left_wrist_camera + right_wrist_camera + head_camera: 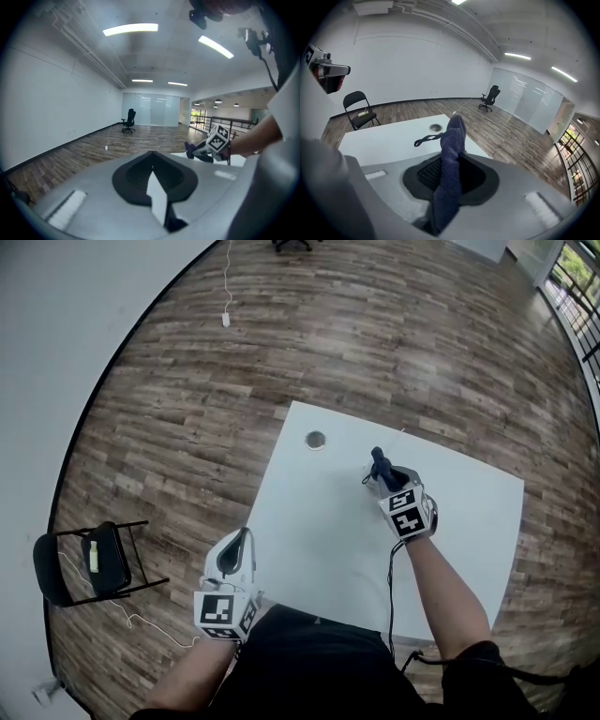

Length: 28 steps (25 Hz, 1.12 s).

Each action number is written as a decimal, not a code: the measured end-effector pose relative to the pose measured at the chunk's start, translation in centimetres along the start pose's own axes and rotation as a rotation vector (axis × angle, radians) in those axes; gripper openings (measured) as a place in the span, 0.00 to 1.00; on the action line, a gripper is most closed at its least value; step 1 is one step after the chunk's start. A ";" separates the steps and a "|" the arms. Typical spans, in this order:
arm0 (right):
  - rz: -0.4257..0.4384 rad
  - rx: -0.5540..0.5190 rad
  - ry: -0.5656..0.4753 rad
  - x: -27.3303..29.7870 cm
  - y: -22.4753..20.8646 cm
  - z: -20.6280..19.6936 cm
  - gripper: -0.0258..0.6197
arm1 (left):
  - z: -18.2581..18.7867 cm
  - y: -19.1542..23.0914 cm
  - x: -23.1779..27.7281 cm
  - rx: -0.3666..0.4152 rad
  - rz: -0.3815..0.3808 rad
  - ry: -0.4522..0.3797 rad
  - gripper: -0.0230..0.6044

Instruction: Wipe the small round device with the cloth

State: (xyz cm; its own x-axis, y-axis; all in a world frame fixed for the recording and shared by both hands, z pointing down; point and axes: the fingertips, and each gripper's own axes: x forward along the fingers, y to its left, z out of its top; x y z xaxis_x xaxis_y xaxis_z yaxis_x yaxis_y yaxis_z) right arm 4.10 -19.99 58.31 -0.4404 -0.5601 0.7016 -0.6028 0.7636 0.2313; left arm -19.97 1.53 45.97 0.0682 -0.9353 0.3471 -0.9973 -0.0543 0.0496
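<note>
The small round device (315, 440) lies near the far left corner of the white table (319, 531); it also shows in the right gripper view (435, 127). My right gripper (383, 475) hovers over the table's middle right, shut on a dark blue cloth (378, 463) that sticks up from between its jaws (451, 159). A thin dark loop (425, 139) hangs off the cloth. The cloth sits a short way to the right of the device, apart from it. My left gripper (236, 546) is held at the table's near left edge, shut and holding nothing.
A black folding chair (94, 563) with a small pale item on its seat stands on the wood floor to the left. A white cable with a plug (225, 320) lies near the wall. An office chair (490, 98) stands far off.
</note>
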 end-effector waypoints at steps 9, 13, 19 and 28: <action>0.049 -0.017 0.002 0.4 1.9 0.1 0.16 | -0.2 0.1 -0.6 -0.010 0.016 0.000 0.05; 0.077 -0.007 0.008 0.8 3.2 -0.5 0.16 | -0.3 0.2 -0.9 -0.009 0.024 0.004 0.05; 0.102 0.025 0.032 2.2 4.4 -2.2 0.16 | -0.6 0.8 -1.6 0.002 0.041 0.035 0.05; 0.072 0.274 0.097 2.0 3.6 -10.8 0.16 | -2.2 1.0 -1.2 -0.013 0.018 0.050 0.05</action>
State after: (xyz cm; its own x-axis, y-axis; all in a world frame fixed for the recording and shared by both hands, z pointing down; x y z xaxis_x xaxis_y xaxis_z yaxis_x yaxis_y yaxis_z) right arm 8.30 -14.90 67.80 -0.4306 -0.4643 0.7740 -0.7355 0.6775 -0.0028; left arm -20.99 3.38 47.70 0.0521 -0.9176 0.3942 -0.9979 -0.0329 0.0553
